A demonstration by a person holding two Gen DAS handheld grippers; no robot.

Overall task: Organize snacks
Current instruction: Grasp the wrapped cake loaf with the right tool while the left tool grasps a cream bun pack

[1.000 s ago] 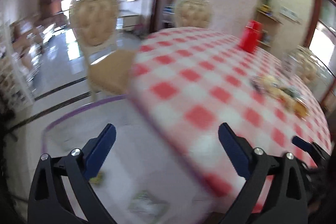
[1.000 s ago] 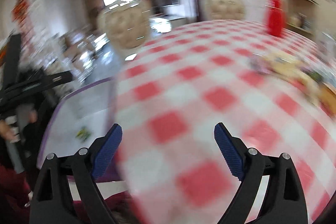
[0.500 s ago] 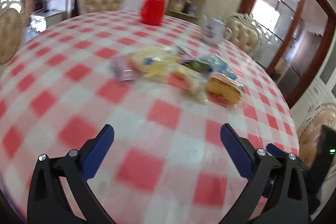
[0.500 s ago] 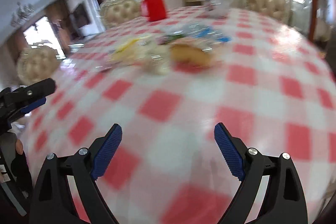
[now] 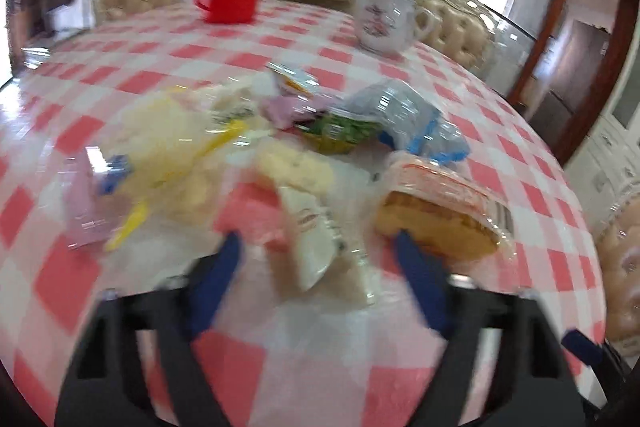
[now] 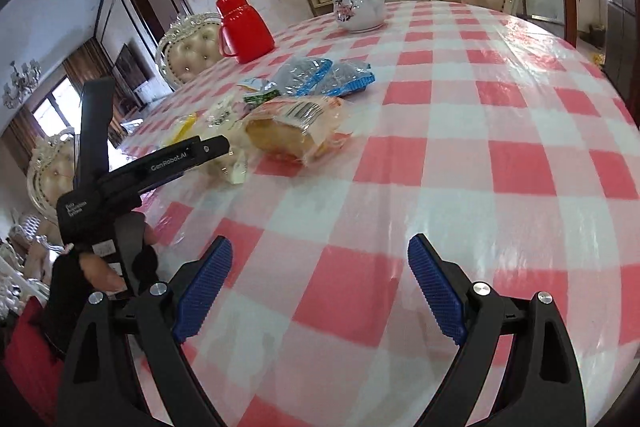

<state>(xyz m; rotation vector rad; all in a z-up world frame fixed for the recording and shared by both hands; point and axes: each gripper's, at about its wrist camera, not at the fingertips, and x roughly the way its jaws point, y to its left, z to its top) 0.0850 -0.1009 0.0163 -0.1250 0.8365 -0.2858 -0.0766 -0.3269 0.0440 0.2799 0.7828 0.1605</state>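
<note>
Several crinkly plastic snack packs [image 5: 304, 131] heap mid-table on glossy checked cloth [image 6: 480, 155]; left gripper [image 5: 320, 247], jaws just narrowing around nothing, nears them, right gripper [image 6: 320, 259] gapes empty.

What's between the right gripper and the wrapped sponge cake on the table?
Only bare checked tablecloth. In the right wrist view, nothing lies between the right gripper and the wrapped sponge cake; the other snacks sit beyond it.

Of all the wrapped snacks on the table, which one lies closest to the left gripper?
The white cream-filled pastry in clear wrap, its end lying between the left gripper fingers. The others, like the orange-labelled sponge cake, lie beside or beyond.
</note>
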